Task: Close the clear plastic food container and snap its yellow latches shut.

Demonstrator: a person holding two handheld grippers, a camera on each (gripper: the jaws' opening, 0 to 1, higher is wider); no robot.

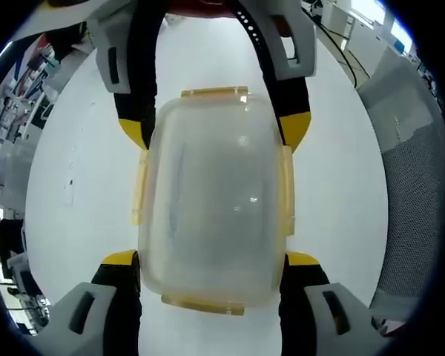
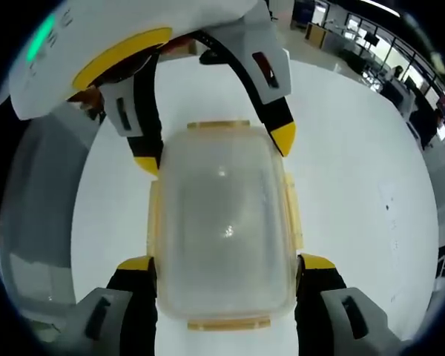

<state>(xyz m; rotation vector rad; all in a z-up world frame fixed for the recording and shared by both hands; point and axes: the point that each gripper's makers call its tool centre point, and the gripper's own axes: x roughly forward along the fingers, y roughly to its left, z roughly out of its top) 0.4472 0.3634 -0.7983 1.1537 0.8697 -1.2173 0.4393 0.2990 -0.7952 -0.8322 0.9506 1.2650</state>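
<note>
White tabletop [image 1: 81,185] under it, I clamp the clear container [image 1: 211,200] between both grippers, left [image 1: 211,261] and right [image 2: 226,265], from opposite ends, steadying its lid for latching.

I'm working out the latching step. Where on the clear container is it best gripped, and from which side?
Grip the clear container across its long sides, coming in from a short end. The long sides run parallel and fit between the jaws, as the left gripper and right gripper already straddle it from opposite ends. Avoid pinching the yellow latches.
</note>
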